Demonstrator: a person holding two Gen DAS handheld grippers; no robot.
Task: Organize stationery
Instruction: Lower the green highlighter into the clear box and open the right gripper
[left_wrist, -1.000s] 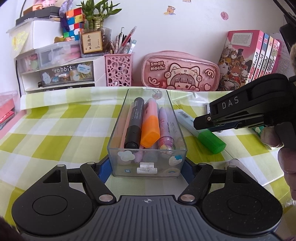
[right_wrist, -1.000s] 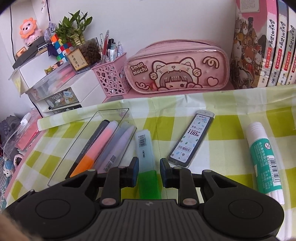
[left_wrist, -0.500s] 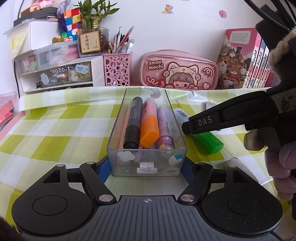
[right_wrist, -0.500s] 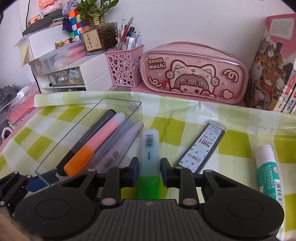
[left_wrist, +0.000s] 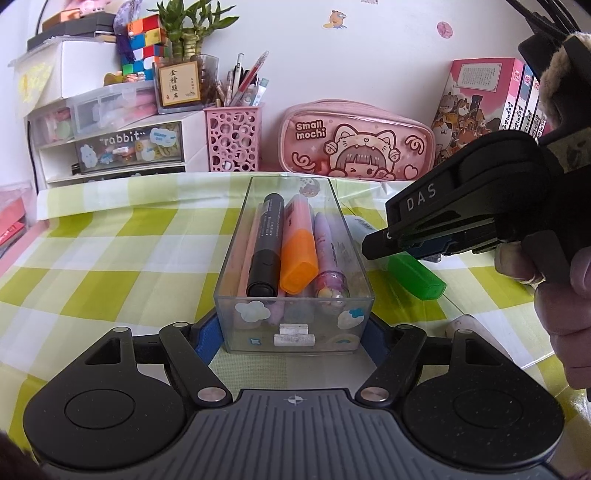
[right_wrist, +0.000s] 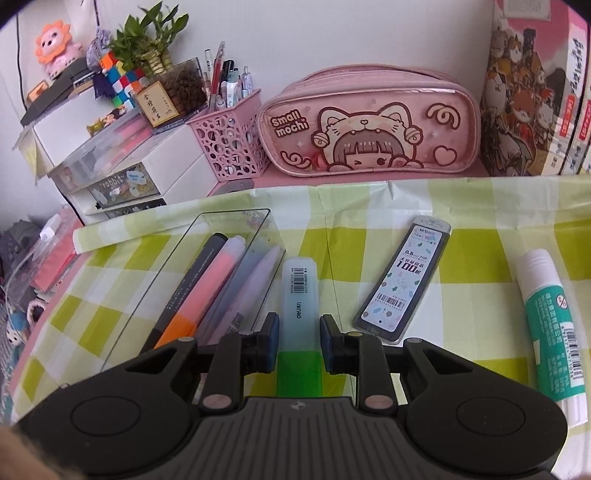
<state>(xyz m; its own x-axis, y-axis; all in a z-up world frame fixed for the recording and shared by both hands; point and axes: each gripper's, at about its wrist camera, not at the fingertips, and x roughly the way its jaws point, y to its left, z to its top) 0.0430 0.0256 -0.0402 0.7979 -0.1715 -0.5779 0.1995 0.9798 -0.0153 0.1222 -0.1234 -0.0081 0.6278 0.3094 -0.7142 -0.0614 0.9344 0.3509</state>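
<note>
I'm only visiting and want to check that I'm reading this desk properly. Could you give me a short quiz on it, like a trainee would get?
1. What colour is the cap of the fat highlighter that lies in the clear box?
2. What lies between the fingers of the right gripper? A: an eraser. B: a highlighter with a green cap. C: a pair of scissors.
3. True or false: the glue stick is inside the clear box.

Key
1. Orange.
2. B.
3. False: the glue stick lies on the checked cloth, outside the box.
</note>
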